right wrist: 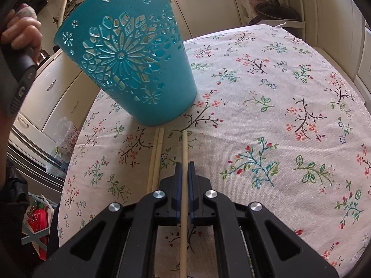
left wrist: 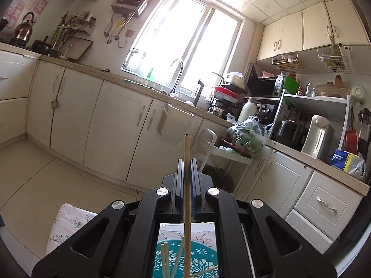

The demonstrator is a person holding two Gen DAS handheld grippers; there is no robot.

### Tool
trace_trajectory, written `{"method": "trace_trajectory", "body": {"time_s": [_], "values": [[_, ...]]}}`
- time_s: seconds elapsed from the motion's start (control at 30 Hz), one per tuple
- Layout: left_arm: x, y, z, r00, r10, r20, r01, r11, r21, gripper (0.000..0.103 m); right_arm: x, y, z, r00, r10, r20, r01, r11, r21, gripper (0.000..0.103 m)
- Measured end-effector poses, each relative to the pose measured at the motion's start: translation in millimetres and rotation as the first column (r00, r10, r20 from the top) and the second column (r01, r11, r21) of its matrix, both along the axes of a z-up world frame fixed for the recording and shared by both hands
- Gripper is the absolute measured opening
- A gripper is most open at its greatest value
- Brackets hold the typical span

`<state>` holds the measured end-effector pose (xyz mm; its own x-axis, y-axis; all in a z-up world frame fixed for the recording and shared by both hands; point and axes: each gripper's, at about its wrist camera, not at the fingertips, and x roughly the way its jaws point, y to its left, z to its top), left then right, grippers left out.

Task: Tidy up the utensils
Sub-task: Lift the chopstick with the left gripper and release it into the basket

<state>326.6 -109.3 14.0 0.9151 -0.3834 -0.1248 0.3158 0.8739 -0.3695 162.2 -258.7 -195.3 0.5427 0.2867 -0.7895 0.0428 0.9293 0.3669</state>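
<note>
Each claw (right wrist: 184, 169) pinches a slim wooden chopstick (right wrist: 184, 143) (round, pale).

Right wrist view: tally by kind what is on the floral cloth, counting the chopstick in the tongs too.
loose chopsticks: 2
chopstick in right tongs: 1
teal holder: 1
Total: 4
</note>
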Motion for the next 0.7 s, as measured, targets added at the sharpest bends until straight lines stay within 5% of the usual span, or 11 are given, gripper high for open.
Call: {"method": "trace_trajectory", "body": {"time_s": [0.23, 0.5, 0.7], "values": [[-11, -10, -18, 1.000, -0.005, -0.003, 0.005, 0.997, 0.075, 0.005, 1, -2, 0, 1.000, 0.000, -0.001, 0.000, 1.000, 0.001, 0.006], [-22, -13, -32, 0.994, -0.046, -0.095, 0.064, 0.977, 0.205, 0.007, 1, 2, 1, 1.000, 0.013, 0.001, -0.013, 1.000, -0.026, 0.006], [-66, 32, -36, 0.995, 0.041, -0.090, -0.023, 0.982, 0.189, 0.048, -2, 11, 2, 0.999, 0.031, 0.017, -0.029, 0.996, -0.086, 0.004]]}}
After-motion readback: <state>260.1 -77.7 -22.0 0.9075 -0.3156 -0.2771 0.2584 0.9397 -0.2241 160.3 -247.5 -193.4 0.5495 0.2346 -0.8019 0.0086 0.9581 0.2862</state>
